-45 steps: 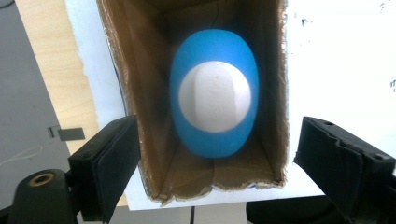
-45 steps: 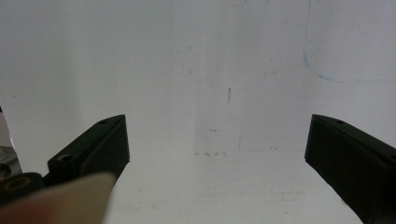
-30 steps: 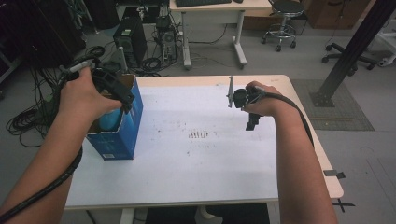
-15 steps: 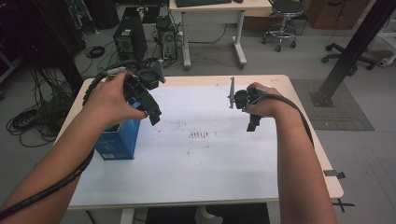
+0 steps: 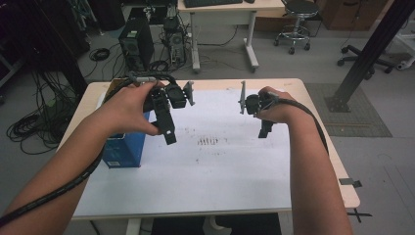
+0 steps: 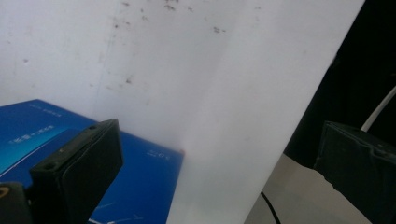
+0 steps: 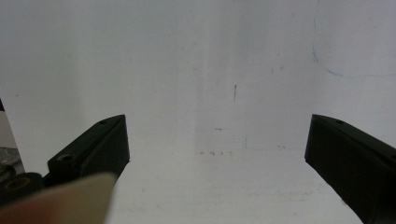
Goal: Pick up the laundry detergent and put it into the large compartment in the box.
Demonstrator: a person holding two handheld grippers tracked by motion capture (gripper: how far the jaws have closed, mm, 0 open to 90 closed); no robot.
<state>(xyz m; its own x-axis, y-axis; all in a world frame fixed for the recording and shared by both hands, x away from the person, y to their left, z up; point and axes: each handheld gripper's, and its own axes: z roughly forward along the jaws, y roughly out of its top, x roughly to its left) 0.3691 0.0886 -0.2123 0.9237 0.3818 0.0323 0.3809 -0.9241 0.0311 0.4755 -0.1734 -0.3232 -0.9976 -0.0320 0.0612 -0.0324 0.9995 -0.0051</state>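
Observation:
A blue box (image 5: 122, 149) stands on the left part of the white-topped table (image 5: 220, 166). The person's left hand holds my left gripper (image 5: 166, 128) above the table just right of that box, pointing down. In the left gripper view my left gripper (image 6: 219, 135) is open and holds nothing. The blue box (image 6: 140, 182) lies below its left jaw there. My right gripper (image 5: 265, 128) hangs over the table's right half. In the right gripper view my right gripper (image 7: 218, 126) is open wide over the bare white surface (image 7: 210, 70).
A cluster of small dark marks (image 5: 208, 141) sits on the white top between the two grippers. Beyond the far edge are computer towers (image 5: 134, 46), floor cables (image 5: 29, 129), a desk (image 5: 222, 10) and a stool (image 5: 293, 22). A black post (image 5: 372, 51) rises at the right.
The left hand has carried its gripper to the right, from over the blue box to the table beside it. The right hand has barely moved.

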